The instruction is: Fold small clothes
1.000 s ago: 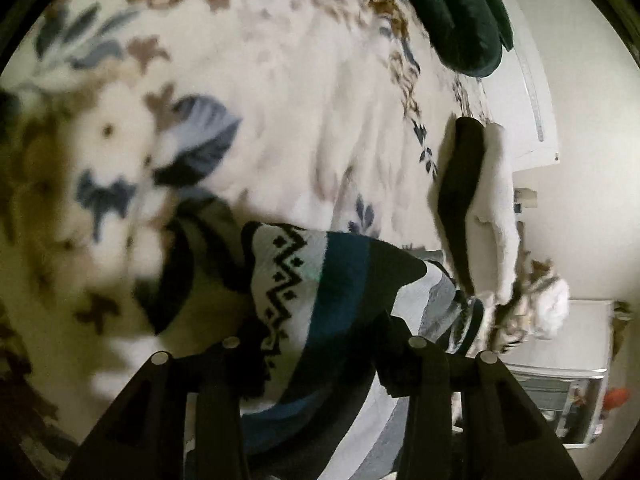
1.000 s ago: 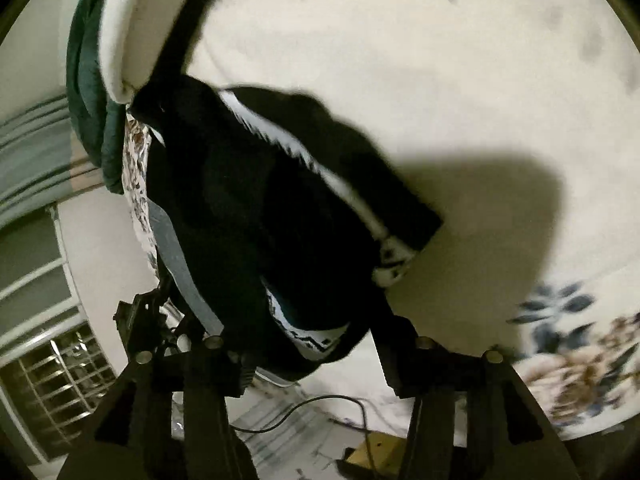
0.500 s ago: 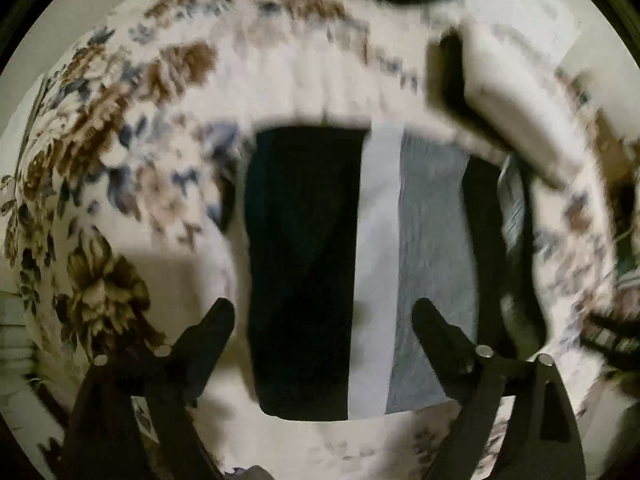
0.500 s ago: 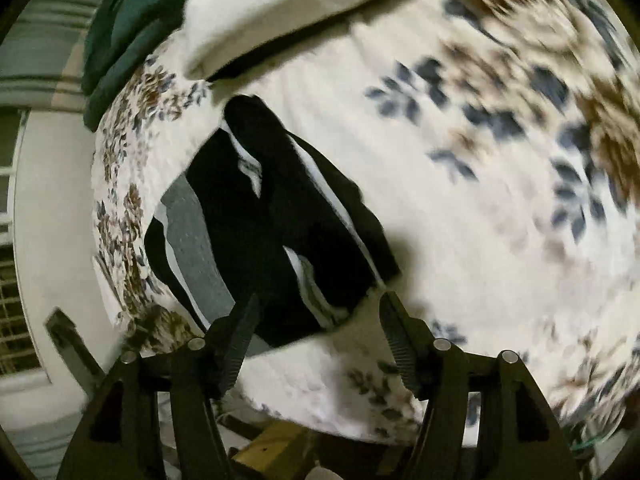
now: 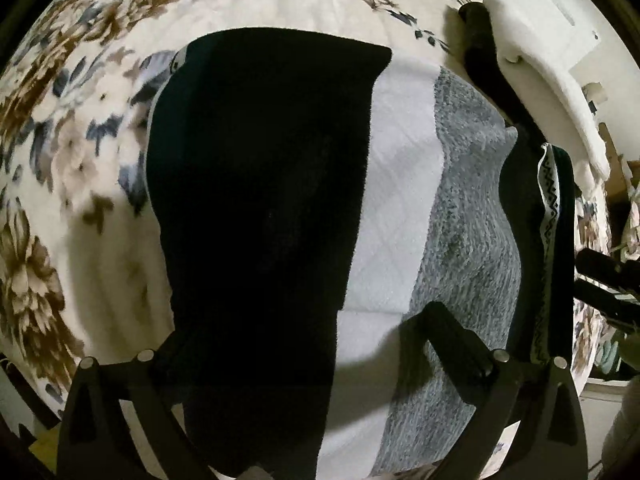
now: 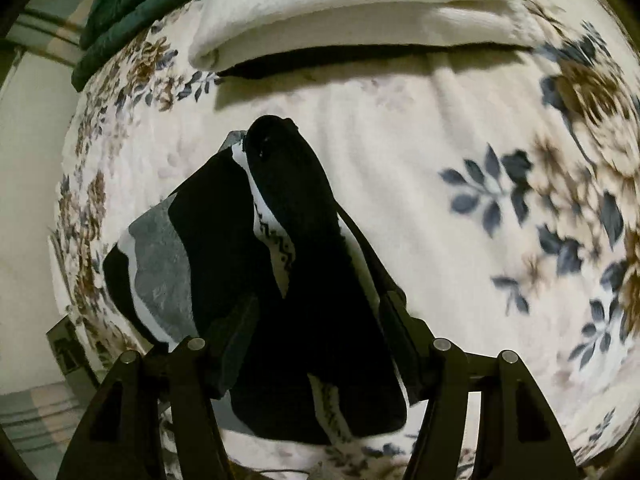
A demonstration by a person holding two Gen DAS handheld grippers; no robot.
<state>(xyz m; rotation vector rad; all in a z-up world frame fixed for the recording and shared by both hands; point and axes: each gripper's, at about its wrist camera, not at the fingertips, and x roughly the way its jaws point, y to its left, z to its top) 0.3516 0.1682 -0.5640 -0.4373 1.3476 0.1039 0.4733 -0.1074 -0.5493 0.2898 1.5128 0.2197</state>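
A small sweater with black, white and grey stripes (image 5: 392, 208) lies flat on the floral blanket (image 5: 60, 152). My left gripper (image 5: 308, 340) hovers open just above its near part, jaws wide apart, holding nothing. In the right wrist view the sweater (image 6: 224, 248) lies with a black sleeve with a zigzag band (image 6: 296, 208) folded over it. My right gripper (image 6: 316, 320) is open above that sleeve, jaws apart on either side of it.
A folded white-and-black garment (image 6: 340, 12) lies on the blanket beyond the sweater; it also shows in the left wrist view (image 5: 540, 64). A dark green folded cloth (image 6: 132, 4) sits at the far edge. The blanket's edge drops off at the left (image 6: 68, 184).
Both grippers held the sweater a second ago, then opened and let it drop flat on the blanket. Since half a second ago both have moved closer to it.
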